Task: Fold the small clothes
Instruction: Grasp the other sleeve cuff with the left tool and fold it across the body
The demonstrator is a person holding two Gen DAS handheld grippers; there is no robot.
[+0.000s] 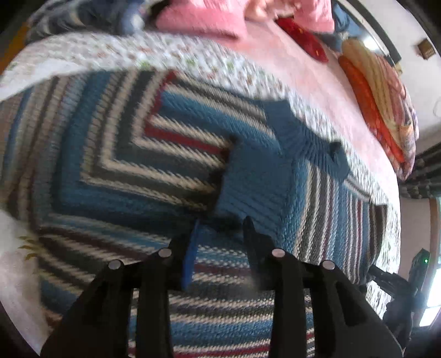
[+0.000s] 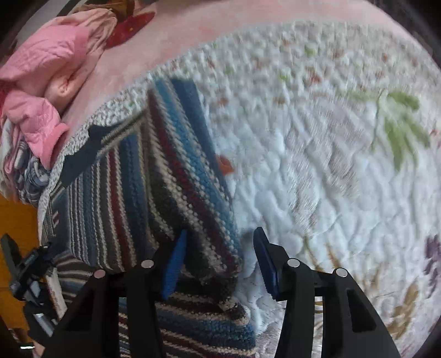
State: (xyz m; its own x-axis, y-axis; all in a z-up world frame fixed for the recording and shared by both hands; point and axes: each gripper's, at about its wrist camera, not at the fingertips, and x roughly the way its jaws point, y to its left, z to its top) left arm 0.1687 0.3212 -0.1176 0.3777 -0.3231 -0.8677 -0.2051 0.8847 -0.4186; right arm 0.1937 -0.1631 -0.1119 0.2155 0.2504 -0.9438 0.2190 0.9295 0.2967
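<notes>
A knitted sweater (image 1: 171,165) striped in blue, white, grey and dark red lies flat on a floral quilt (image 1: 110,52); its plain blue collar part (image 1: 303,137) points to the right. My left gripper (image 1: 222,220) hovers low over the sweater's middle, open, with only knit showing in the gap. In the right wrist view the sweater (image 2: 137,192) has a folded layer on top. My right gripper (image 2: 220,234) stands open and straddles that layer's right edge, one blue pad over the knit and the other over the white quilt (image 2: 317,165).
A heap of pink clothes (image 2: 41,82) lies at the bed's far side, also in the left wrist view as the pink clothes (image 1: 198,16). An orange and yellow folded blanket (image 1: 380,96) sits at the right on the pink sheet (image 1: 303,82). The bed edge drops off left of the sweater (image 2: 16,220).
</notes>
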